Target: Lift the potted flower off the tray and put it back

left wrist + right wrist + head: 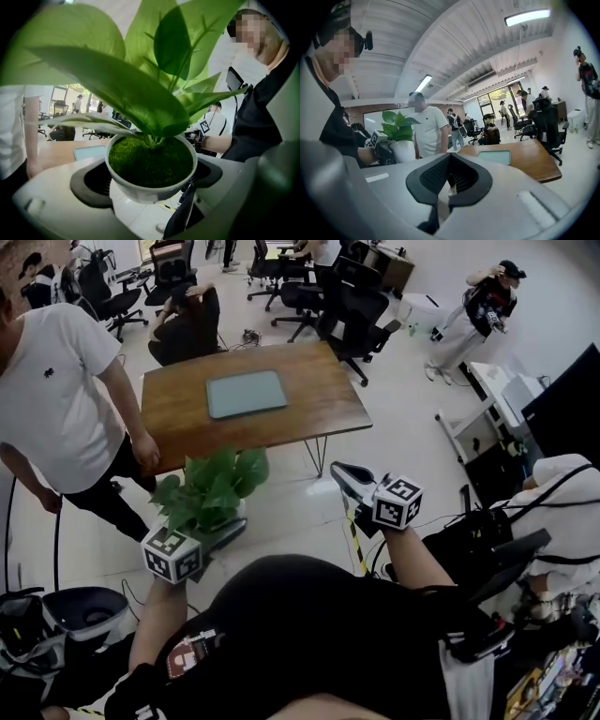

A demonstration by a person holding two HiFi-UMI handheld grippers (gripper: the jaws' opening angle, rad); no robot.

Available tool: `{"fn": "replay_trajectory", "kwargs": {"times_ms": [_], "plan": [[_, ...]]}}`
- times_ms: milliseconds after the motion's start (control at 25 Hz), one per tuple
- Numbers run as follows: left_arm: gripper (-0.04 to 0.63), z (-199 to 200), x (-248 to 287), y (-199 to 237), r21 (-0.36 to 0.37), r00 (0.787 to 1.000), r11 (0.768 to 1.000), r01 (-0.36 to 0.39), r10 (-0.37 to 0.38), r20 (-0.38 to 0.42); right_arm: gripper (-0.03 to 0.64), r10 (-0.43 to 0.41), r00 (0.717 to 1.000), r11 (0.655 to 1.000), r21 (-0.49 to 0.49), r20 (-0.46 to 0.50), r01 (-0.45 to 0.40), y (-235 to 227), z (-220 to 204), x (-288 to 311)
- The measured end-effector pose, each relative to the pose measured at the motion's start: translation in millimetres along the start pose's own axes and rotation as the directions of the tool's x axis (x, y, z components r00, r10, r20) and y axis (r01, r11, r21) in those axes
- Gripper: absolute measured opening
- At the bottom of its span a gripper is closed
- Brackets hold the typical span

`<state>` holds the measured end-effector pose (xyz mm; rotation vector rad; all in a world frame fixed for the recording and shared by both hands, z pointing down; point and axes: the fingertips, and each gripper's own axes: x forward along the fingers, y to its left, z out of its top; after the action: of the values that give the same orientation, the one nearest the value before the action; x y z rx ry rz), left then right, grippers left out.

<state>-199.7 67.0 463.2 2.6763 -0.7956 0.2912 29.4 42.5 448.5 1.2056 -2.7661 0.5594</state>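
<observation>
Left gripper (149,180) clamps the potted flower (151,165) in mid-air, well apart from the tray (246,394) on the worktop (314,395). Right gripper (449,174) is closed, empty. Recommendation: keep pot upright, set down squarely on tray.

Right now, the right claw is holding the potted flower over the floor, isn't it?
Not quite. It is the left claw that is holding the potted flower over the floor, as the left gripper view shows. The right claw is shut with nothing in it.
</observation>
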Motion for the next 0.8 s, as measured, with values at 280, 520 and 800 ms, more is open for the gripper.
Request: {"fn": "replay_trajectory", "kwargs": {"times_ms": [280, 520, 800], "plan": [[0.488, -2, 25, -56, 0.005, 1.000, 1.000, -0.022, 0.022, 0.017, 0.014, 0.018, 1.000, 1.000, -0.022, 0.017, -0.017, -13, 1, -56], [0.489, -10, 55, -120, -0.051, 0.997, 0.998, -0.049, 0.052, 0.055, 0.014, 0.050, 0.999, 0.998, -0.021, -0.011, -0.051, -33, -17, -110], [0.489, -17, 59, -138, -0.033, 0.999, 0.999, -0.042, 0.043, 0.032, 0.014, 0.095, 0.995, 0.995, -0.015, 0.014, -0.094, -29, -14, -111]]}}
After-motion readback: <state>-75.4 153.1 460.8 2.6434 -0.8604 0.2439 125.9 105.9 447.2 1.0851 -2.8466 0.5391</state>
